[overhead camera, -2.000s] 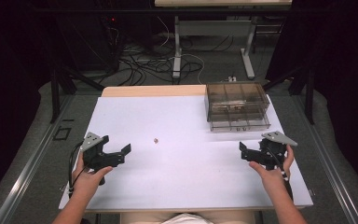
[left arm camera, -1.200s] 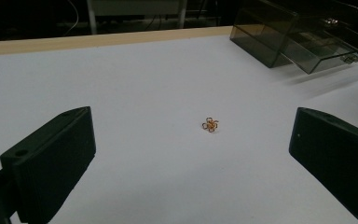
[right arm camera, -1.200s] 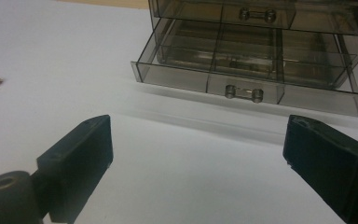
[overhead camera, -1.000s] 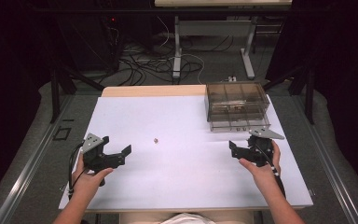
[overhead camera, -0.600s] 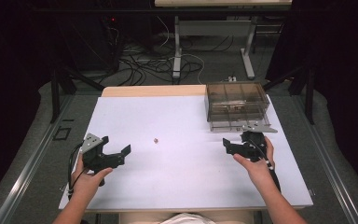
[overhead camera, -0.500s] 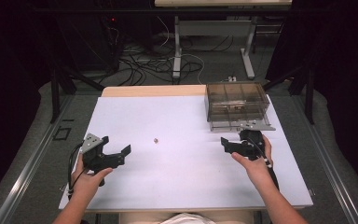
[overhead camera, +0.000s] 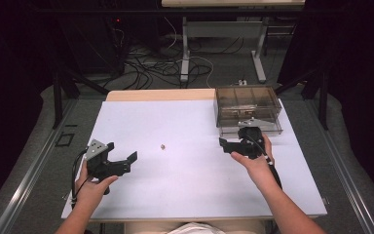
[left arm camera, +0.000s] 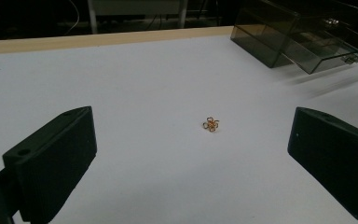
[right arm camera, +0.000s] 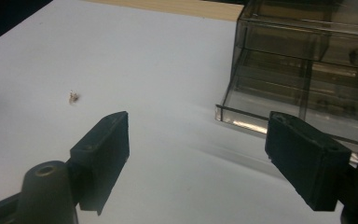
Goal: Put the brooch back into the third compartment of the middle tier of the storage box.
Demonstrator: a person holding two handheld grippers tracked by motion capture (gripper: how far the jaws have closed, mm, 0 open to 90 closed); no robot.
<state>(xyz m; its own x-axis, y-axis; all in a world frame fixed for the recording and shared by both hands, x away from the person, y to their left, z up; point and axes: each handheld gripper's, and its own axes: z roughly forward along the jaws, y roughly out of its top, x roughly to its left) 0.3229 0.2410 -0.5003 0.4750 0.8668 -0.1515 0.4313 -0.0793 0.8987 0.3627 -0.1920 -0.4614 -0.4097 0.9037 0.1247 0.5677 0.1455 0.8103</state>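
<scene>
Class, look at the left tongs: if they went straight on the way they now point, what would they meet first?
Most likely the small gold trinket lying alone on the white table. It sits about midway between the open jaws of the left tongs, with bare table before it, though depth is hard to judge.

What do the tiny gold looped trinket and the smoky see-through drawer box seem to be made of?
The tiny gold looped trinket looks like thin metal wire: warm golden shine, open loops. The smoky see-through drawer box looks like glossy tinted plastic: its inner shelves show through and its edges catch light, though glass can't be ruled out.
</scene>
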